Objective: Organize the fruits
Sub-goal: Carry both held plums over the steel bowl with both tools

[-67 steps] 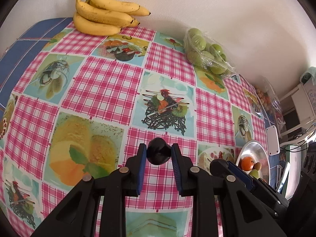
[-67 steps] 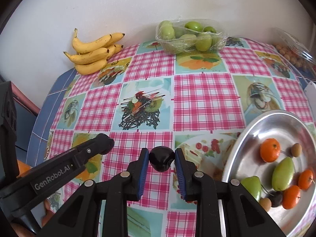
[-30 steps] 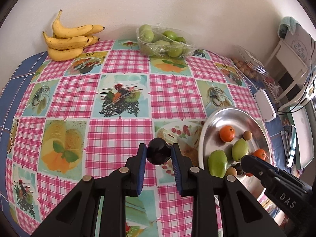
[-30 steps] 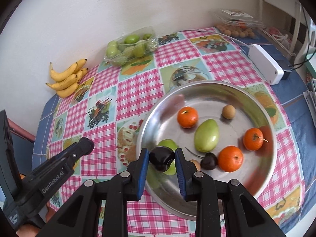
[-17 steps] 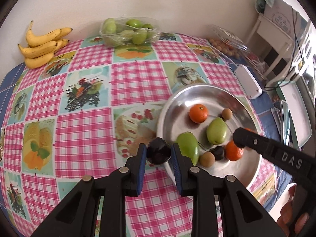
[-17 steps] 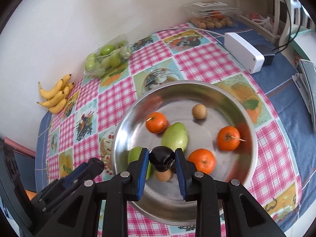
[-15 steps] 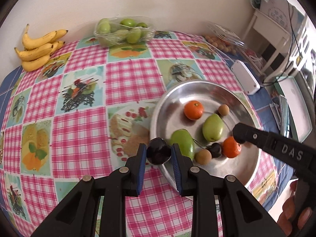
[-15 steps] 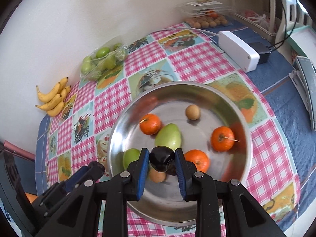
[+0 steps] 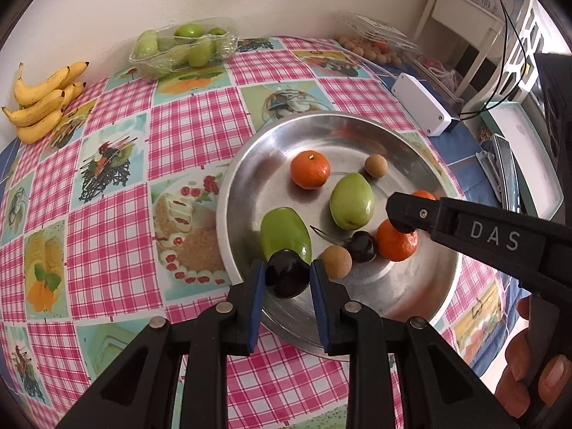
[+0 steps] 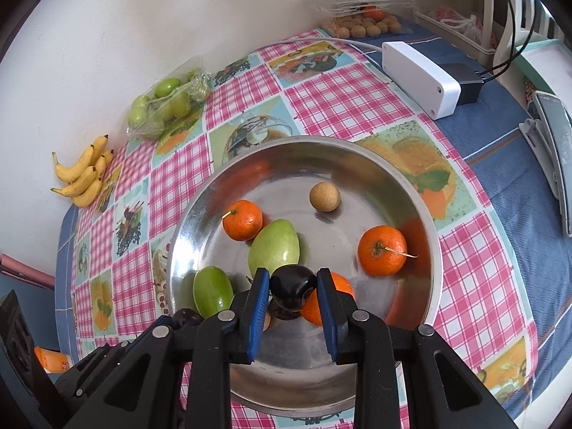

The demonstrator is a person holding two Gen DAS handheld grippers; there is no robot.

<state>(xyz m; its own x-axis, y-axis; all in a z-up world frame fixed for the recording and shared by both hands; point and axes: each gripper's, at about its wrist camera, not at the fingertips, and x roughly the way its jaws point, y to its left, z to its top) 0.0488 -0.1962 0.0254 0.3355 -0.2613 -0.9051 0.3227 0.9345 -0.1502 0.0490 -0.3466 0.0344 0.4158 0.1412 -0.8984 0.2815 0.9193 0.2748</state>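
Observation:
A steel bowl (image 9: 246,186) (image 10: 404,193) on the checked tablecloth holds mandarins (image 9: 310,169), two green fruits (image 9: 351,201), small brown fruits (image 9: 376,165) and a dark cherry (image 9: 361,246). My left gripper (image 9: 287,279) is shut on a dark cherry (image 9: 287,278) above the bowl's near-left rim. My right gripper (image 10: 293,287) is shut on another dark cherry (image 10: 293,286) over the bowl's near side, above an orange mandarin (image 10: 311,307). The right gripper's finger (image 9: 464,228) crosses the left wrist view over the bowl's right part.
Bananas (image 9: 39,102) (image 10: 84,175) and a clear tray of green fruit (image 9: 184,46) (image 10: 166,102) lie by the wall. A white box (image 9: 420,103) (image 10: 420,78), a clear box of small brown fruit (image 9: 375,41) (image 10: 364,14) and cables sit at the right. Fingers of a hand (image 9: 525,375) show low right.
Both grippers have moved right across the table to above the bowl and a little lower, each still holding its cherry. The bowl now fills the middle of both views.

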